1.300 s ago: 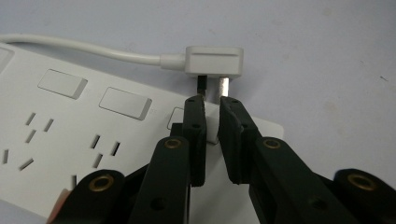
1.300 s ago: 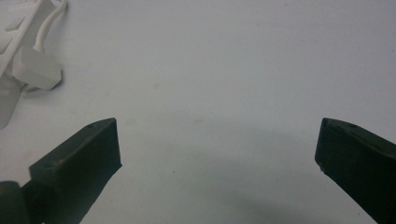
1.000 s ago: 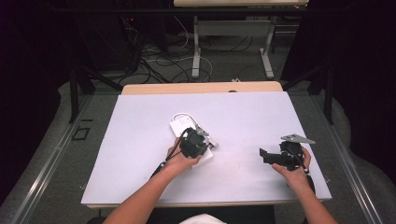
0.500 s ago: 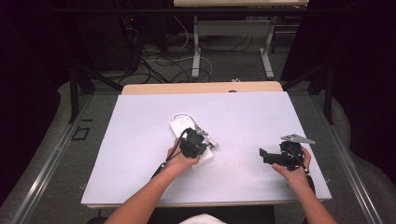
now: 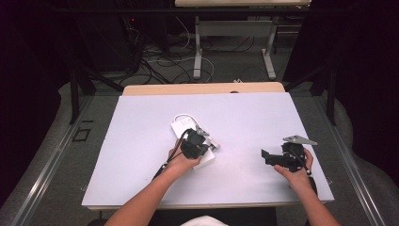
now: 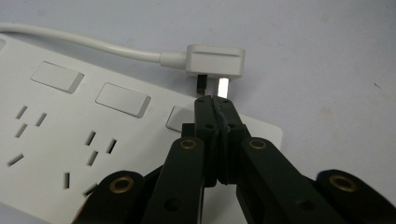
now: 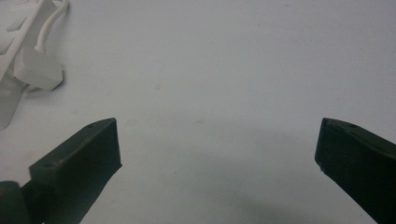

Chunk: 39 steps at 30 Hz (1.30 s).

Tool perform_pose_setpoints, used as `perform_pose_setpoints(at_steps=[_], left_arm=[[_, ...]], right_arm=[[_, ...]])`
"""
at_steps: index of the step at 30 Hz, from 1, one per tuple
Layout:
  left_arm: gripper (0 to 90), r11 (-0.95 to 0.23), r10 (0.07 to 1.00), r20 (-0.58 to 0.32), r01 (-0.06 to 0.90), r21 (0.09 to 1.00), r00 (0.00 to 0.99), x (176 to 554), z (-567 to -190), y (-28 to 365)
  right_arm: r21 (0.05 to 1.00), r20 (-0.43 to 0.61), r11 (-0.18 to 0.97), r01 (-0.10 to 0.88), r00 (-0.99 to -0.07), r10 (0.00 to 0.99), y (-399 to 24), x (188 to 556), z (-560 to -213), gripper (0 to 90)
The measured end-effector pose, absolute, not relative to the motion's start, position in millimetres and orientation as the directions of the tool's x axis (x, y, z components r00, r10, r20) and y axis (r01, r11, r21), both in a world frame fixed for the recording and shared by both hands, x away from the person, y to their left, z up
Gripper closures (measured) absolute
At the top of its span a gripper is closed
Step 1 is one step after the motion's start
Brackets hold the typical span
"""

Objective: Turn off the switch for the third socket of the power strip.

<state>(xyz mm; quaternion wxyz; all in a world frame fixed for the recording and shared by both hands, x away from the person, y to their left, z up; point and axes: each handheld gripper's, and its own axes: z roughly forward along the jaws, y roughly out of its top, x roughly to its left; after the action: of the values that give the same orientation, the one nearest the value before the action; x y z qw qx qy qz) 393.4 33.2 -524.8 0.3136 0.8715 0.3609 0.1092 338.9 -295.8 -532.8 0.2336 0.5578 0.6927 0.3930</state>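
high view: white table (image 5: 141,141). left gripper (image 5: 203,141) sits over the near right end of a white power strip (image 5: 181,128), which lies a little left of the table's middle. the strip's white cable (image 5: 184,116) loops at its far end. right gripper (image 5: 265,157) is near the right edge, well apart from the strip, tips pointing left toward it, grey plate on top.

left gripper view: jaws pressed together, tips meeting with nothing visible between them. they have just been closing the last bit. tips sit right at the metal pins of a white plug (image 6: 215,60), which lies beside the strip's edge on the table; can't tell whether the tips touch the pins. the cable (image 6: 93,44) runs left from the plug. strip (image 6: 51,140) shows sockets and rocker switches (image 6: 122,99).

right gripper view: jaws wide apart, only bare table surface (image 7: 219,93) between them. plug (image 7: 37,70) and the end of the strip (image 7: 14,28) sit far off at upper left.
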Motion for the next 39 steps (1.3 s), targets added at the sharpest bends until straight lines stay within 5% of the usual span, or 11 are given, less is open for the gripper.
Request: perform_pose_setpoints(at_steps=[39], left_arm=[[79.4, -0.388, 0.765, -0.173, 0.659, 0.644, 0.620, 404.7, -512.5, 53.7]], right_arm=[[0.798, 0.119, 0.064, 0.600, -0.261, 0.958, -296.7, 339.4, -534.8, 0.2]])
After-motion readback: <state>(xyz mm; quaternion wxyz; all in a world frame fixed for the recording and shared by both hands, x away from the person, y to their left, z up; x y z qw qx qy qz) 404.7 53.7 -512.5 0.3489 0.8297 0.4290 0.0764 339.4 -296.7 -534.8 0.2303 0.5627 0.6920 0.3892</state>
